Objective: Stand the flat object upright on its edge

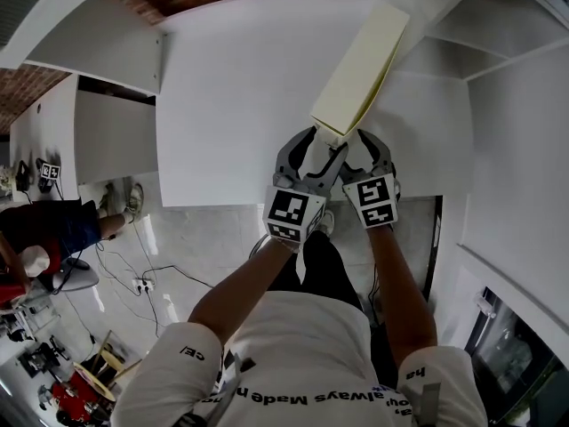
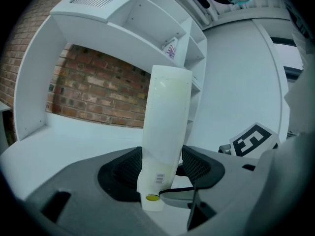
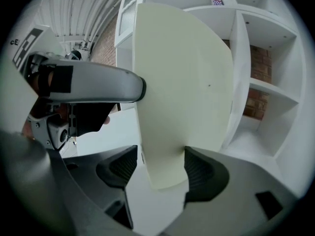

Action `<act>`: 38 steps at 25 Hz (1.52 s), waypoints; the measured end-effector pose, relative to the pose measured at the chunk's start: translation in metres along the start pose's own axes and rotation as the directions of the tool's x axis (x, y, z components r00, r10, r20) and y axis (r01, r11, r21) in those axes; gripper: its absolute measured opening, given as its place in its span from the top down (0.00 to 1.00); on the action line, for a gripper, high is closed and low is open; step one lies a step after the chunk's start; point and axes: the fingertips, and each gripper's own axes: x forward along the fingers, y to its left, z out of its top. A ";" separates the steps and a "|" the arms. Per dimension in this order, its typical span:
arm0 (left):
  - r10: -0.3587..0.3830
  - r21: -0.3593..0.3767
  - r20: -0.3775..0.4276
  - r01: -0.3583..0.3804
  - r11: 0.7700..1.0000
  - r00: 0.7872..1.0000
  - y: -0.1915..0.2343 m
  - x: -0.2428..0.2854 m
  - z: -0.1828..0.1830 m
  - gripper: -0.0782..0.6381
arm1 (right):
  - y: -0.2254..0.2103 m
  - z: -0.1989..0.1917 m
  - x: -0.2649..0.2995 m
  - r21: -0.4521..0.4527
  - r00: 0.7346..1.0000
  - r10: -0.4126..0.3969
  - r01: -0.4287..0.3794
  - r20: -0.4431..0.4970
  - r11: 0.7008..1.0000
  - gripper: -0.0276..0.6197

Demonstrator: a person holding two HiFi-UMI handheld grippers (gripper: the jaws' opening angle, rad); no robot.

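Note:
A cream flat object [image 1: 360, 65] slants up and away over the white table [image 1: 231, 105]; whether its far end touches the table I cannot tell. Both grippers hold its near end side by side. My left gripper [image 1: 318, 149] has it between its pads [image 2: 160, 168], and the slab [image 2: 165, 122] fills the gap, a barcode label and a yellow dot near its lower end. My right gripper [image 1: 369, 145] is shut on the same end [image 3: 160, 168], with the broad cream face [image 3: 182, 92] rising between its pads. The left gripper's grey body [image 3: 83, 85] shows beside it.
White shelving [image 3: 256, 58] stands close on the right, and more white shelves [image 2: 142, 23] rise behind the table against a brick wall [image 2: 98, 95]. The right gripper's marker cube [image 2: 253, 139] sits close beside the left one. Cables lie on the floor [image 1: 142, 274] at the left.

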 end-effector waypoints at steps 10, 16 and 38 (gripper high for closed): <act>0.001 -0.018 -0.002 -0.001 1.000 1.000 0.008 0.047 0.016 0.54 | -0.049 0.022 0.026 0.023 1.000 -0.009 0.009 0.004 1.000 0.55; -0.041 -0.001 -0.015 0.041 0.999 0.999 -0.001 0.081 0.024 0.54 | -0.084 0.024 0.034 0.066 0.999 -0.051 0.050 0.013 0.997 0.55; -0.124 -0.007 -0.077 0.124 0.992 0.989 -0.004 0.191 0.049 0.63 | -0.186 0.059 0.049 0.076 0.980 -0.201 0.200 -0.005 0.977 0.56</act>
